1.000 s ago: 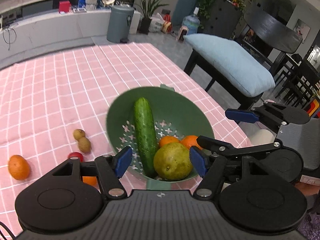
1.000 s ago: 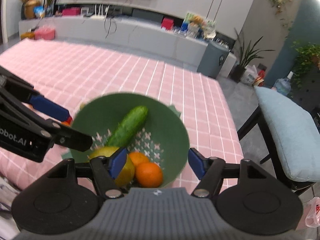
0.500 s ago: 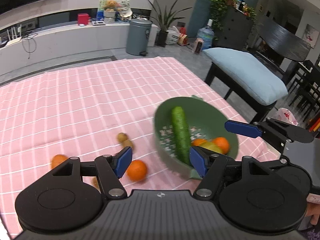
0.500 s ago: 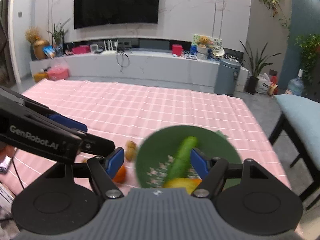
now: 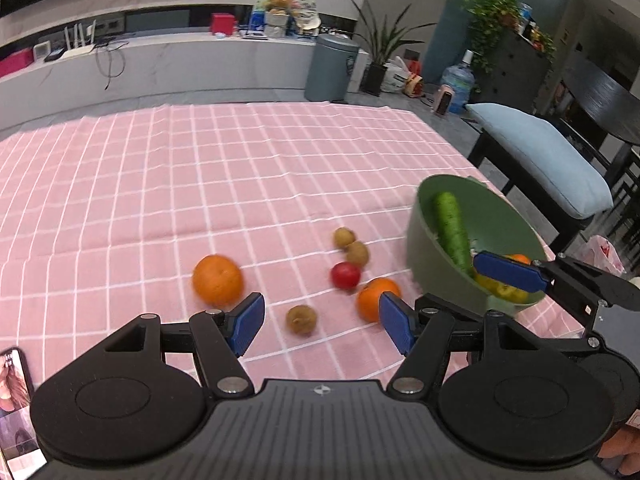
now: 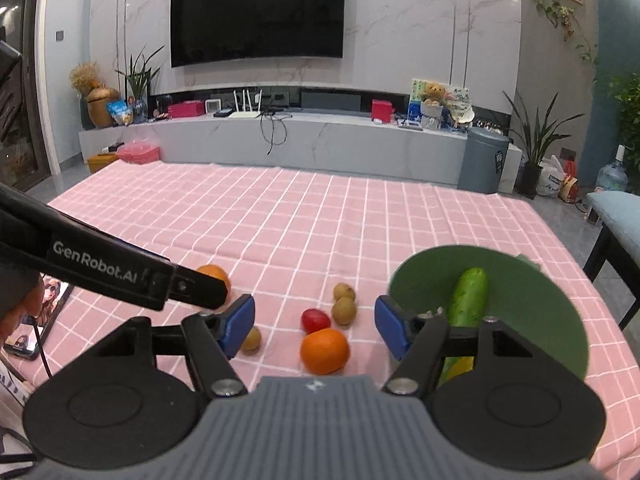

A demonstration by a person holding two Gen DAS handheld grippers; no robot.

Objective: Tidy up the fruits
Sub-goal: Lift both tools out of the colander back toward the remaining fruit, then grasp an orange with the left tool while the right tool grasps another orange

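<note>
Loosely scattered on pink checked cloth [image 5: 240,184]: large orange [image 5: 217,280], small orange [image 6: 324,350], red fruit [image 5: 345,275], three brown kiwis [image 5: 301,319]. Right of them, green colander [image 5: 428,240] holding cucumber [image 5: 451,228]. Left gripper [image 5: 321,322] spread wide, empty; right gripper [image 6: 315,326] closing, pinching nothing. Likely firm, round, prone to roll; best squeezed gently across the widest part. Smooth, waxy skins; kiwis probably fuzzy, softer.

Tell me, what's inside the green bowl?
In the green bowl a long cucumber leans on the wall. Below it sit an orange and a yellowish fruit, partly hidden by the right claw's blue finger. The bowl's bottom is covered.
</note>
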